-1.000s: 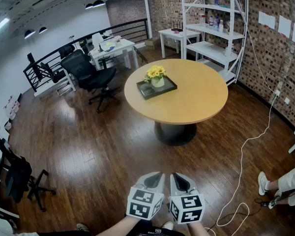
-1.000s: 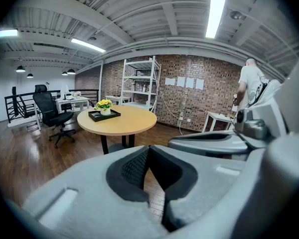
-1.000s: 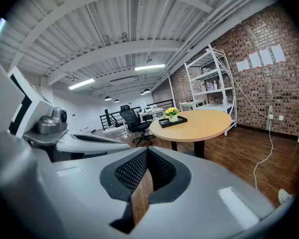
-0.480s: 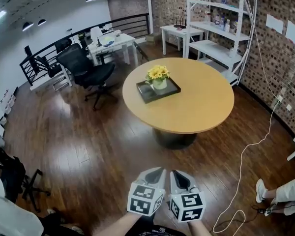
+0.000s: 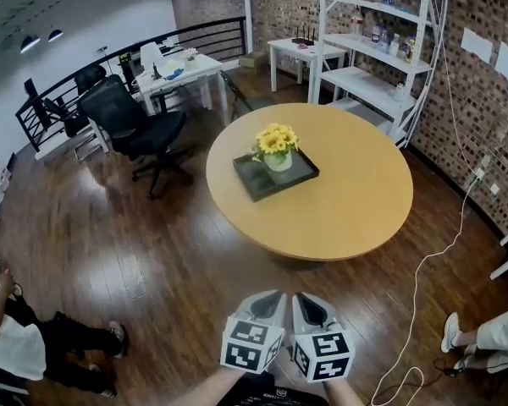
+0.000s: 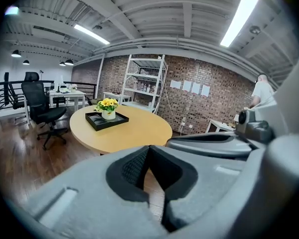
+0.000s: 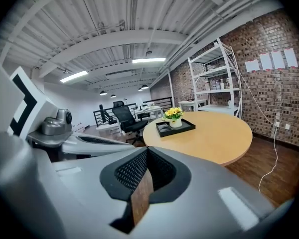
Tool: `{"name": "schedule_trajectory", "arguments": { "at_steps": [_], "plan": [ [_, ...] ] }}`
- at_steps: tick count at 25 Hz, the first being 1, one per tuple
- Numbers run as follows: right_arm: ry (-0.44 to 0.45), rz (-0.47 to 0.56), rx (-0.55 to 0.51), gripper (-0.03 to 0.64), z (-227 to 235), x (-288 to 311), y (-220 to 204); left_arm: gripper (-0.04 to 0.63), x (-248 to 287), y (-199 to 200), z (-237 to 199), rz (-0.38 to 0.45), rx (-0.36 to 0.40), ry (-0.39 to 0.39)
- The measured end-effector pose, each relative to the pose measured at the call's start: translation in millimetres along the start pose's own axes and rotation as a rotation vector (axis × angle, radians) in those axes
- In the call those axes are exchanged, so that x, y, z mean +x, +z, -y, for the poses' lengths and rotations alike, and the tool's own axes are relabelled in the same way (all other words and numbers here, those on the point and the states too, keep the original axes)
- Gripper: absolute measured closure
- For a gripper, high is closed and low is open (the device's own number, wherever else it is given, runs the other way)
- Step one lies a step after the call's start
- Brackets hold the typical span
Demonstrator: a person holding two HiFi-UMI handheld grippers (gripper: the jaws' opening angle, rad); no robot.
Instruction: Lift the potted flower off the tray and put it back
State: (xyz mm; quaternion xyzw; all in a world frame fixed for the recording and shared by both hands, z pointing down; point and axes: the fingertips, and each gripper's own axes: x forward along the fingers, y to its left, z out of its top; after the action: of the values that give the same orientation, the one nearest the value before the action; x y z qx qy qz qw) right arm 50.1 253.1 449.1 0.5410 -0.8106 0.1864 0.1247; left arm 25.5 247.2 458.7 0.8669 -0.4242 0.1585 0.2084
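One potted flower (image 5: 276,147) upright in dark tray (image 5: 261,183), tray on round table (image 5: 356,201), well ahead of me. My left gripper (image 5: 269,304) and right gripper (image 5: 305,304) side by side over wood floor (image 5: 152,260), fingertips pressed together, nothing between.

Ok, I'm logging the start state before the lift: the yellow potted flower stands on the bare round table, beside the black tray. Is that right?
Not quite. The potted flower stands on the black tray, not beside it on bare wood. The tray itself lies on the round table, as you said. The head view shows this most clearly.
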Motion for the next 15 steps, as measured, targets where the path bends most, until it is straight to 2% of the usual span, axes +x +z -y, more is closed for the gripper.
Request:
{"name": "schedule_trajectory", "arguments": {
  "at_steps": [7, 15],
  "plan": [
    [-0.018, -0.018, 0.0, 0.615, -14, 57, 17, 0.592, 14, 19, -57, 0.002, -0.015, -0.023],
    [0.008, -0.041, -0.013, 0.615, -22, 99, 27, 0.592, 26, 33, -96, 0.012, -0.053, -0.011]
  ]
}}
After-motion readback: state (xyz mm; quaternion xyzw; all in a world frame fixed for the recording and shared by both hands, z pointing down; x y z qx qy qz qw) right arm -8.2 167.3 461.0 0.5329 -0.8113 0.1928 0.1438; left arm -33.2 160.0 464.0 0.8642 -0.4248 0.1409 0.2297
